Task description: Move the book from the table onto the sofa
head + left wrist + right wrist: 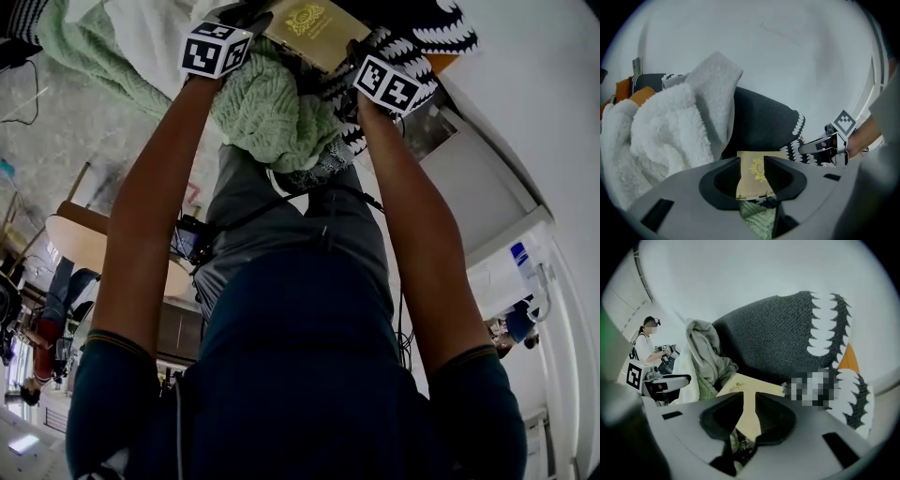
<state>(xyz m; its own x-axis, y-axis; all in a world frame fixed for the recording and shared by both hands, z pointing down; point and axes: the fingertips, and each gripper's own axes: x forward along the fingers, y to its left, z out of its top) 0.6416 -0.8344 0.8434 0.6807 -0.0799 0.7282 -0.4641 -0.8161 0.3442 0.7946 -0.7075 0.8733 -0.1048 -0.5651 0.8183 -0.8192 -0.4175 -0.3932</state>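
At twelve o'clock, above green blanket (272, 112), book (314, 28) hangs pinched by left tongs (752, 165) and right tongs (750, 401). Keep it level; lower onto dark cushion (764, 122), seemingly flattest; release together.

Ahead of you, a pale green knitted throw (267, 117) lies bunched in the near middle. To its left sits a white fleece blanket (661, 131), heaped, with a smoother grey fold (715, 89) rising at its right side and leaning against a dark cushion (787, 338). That cushion carries white scalloped edging and an orange patch (847, 358) towards its right end. A plain white wall (787, 56) stands behind all of it. Far left in the right gripper view, you have a person (644, 345) standing well apart. Low at the left of the head view, a light wooden seat (80, 239) stands on the floor; a thin cable (23, 98) lies beyond it.
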